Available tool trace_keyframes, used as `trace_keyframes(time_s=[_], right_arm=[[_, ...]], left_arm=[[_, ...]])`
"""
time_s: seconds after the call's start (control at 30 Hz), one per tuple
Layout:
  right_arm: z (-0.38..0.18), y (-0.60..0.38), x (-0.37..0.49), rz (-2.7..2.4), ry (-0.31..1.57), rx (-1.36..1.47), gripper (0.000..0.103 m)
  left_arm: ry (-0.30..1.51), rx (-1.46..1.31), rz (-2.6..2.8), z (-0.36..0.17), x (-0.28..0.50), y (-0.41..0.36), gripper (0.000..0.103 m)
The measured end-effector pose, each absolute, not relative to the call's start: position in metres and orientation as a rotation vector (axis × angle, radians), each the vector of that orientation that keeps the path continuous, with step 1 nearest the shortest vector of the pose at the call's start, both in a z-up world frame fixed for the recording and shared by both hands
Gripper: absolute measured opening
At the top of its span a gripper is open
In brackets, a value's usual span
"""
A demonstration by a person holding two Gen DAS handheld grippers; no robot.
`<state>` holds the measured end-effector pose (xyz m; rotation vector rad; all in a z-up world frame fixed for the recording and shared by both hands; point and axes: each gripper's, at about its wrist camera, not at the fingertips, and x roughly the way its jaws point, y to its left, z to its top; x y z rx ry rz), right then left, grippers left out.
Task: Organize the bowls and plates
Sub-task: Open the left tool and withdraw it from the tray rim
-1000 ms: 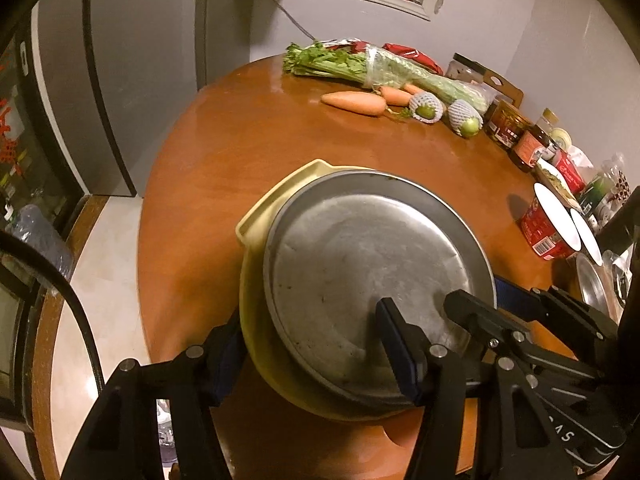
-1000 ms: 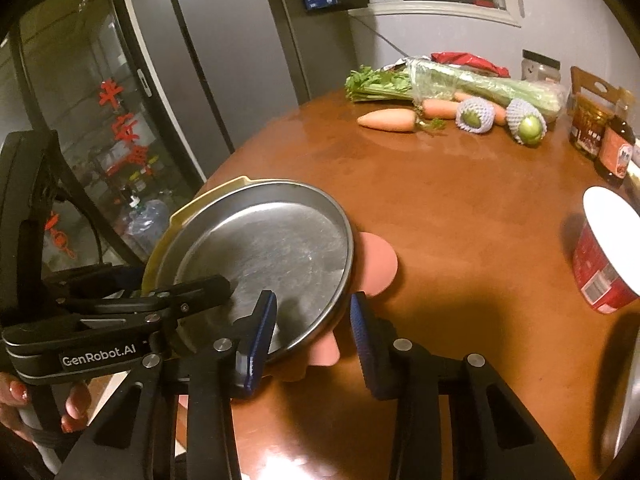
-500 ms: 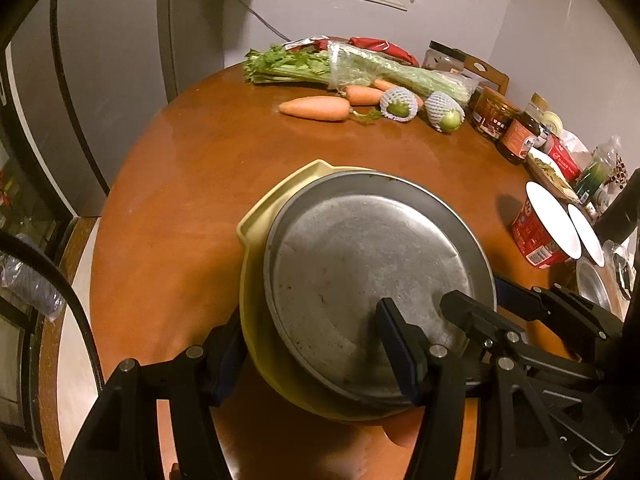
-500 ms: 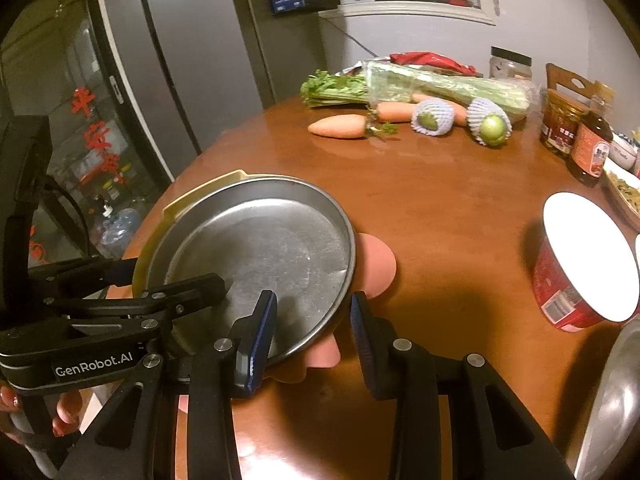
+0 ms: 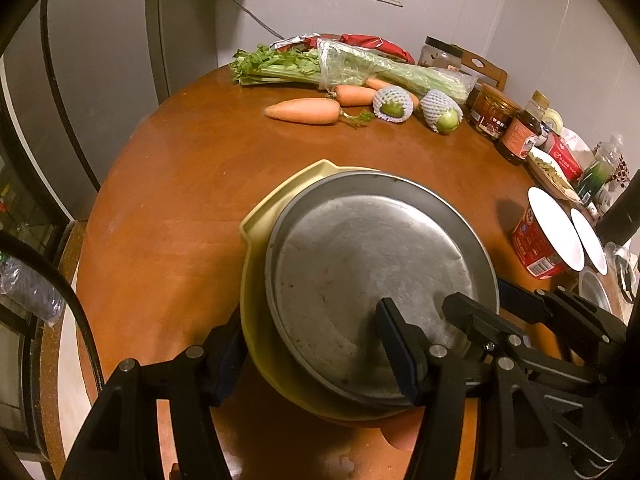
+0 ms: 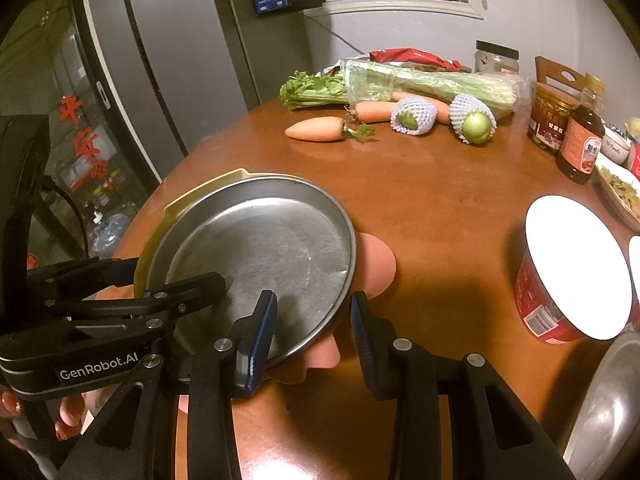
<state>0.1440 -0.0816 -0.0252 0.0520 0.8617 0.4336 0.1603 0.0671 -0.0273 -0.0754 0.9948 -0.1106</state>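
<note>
A round metal plate (image 5: 368, 280) lies in a yellow bowl (image 5: 256, 224) on a pink flower-shaped mat (image 6: 376, 264) on the round wooden table (image 5: 180, 184). My left gripper (image 5: 312, 344) straddles the near rim of the yellow bowl and metal plate, one finger outside and one inside the plate; whether it grips is unclear. My right gripper (image 6: 312, 332) straddles the metal plate's (image 6: 260, 256) right rim, jaws apart. The left gripper (image 6: 132, 292) shows in the right wrist view.
Celery (image 5: 344, 68), carrots (image 5: 304, 111) and netted fruits (image 5: 394, 104) lie at the table's far side. Jars and a sauce bottle (image 5: 520, 136) stand at the right. A red instant-noodle cup (image 6: 568, 276) stands right of the plates. A fridge (image 6: 152, 72) stands on the left.
Both cameras have shifted relative to the table; more of the vegetables and right-side items show. The grippers keep their hold positions on the plate stack.
</note>
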Motion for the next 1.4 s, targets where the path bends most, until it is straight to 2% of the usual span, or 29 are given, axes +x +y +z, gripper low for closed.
trace_keyframes(time_s=[0.97,1.13,1.4], right_arm=[[-0.011,-0.094,0.135,0.388,0.828,0.092,0.043],[-0.002,-0.096,0.127,0.377,0.791,0.079,0.048],[0.016,-0.107,0.110,0.363,0.731,0.074,0.050]], left_arm=[[0.940,-0.046,-0.022,-0.015,0.145,0.078,0.062],[0.911,-0.041,-0.021,-0.005,0.136,0.076,0.063],[0.876,-0.025,-0.042,0.012,0.118,0.062,0.063]])
